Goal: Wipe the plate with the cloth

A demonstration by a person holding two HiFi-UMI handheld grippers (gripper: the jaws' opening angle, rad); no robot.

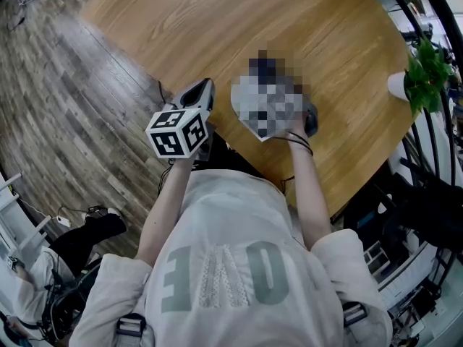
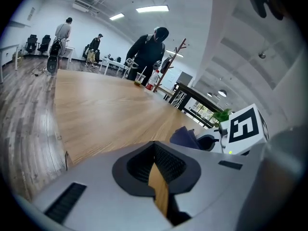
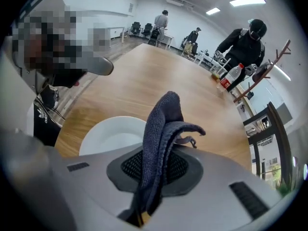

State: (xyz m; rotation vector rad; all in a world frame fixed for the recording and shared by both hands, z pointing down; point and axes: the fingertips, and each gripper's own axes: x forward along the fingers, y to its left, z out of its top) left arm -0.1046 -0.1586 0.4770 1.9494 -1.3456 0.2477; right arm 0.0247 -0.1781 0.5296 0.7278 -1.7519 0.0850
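With the cloth (image 3: 166, 121) pinched in the right gripper (image 3: 150, 174) near the plate (image 3: 108, 131) and the left gripper (image 2: 156, 170) pressed together empty, the wiping apparently remains to do.

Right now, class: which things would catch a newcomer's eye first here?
The dark blue cloth, pinched in the right tongs, stands up with the white plate just beyond on the wooden table. The left tongs are shut and empty by the table's edge.

Bright overhead lights, fisheye edges
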